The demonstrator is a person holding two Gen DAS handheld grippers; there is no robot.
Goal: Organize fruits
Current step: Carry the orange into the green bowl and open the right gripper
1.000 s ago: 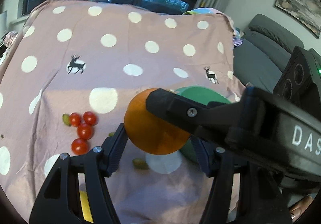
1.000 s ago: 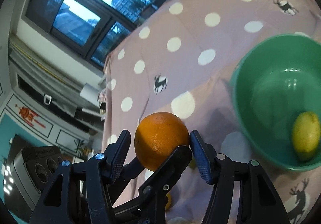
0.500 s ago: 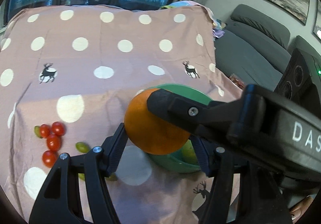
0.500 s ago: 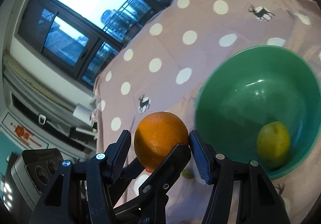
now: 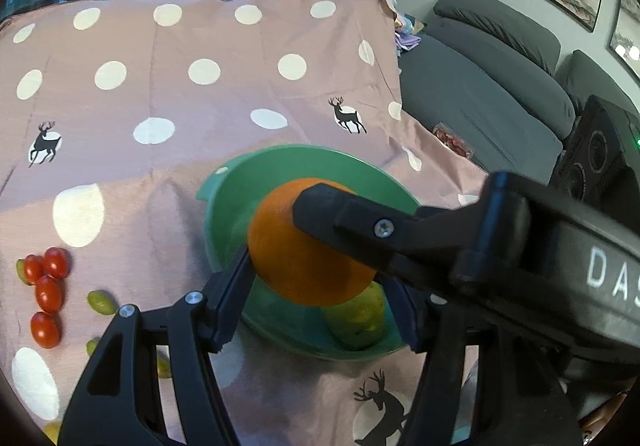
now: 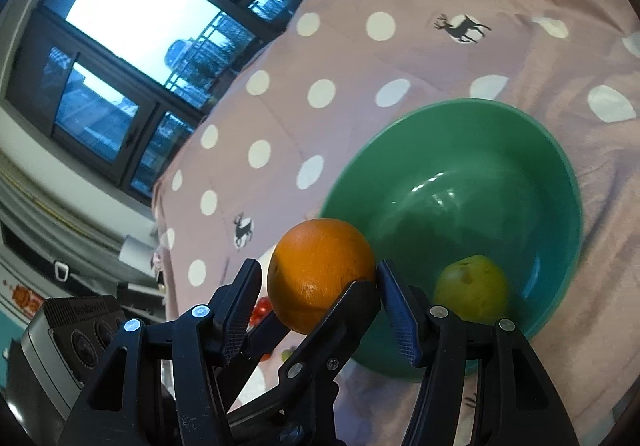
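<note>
One orange (image 5: 304, 258) pinched by both grippers' jaws, one green bowl (image 6: 552, 182) holding one pear (image 6: 472, 288), four cherry tomatoes (image 5: 48, 292)

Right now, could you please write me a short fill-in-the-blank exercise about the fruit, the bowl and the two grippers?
1. Both the left gripper and the right gripper are clamped on one ____ fruit.
2. The bowl on the spotted cloth is ____ in colour.
3. The number of fruits lying inside the bowl is ____.
4. The small red tomatoes lie on the cloth, ____ the bowl.

Missing words: orange; green; one; outside
</note>
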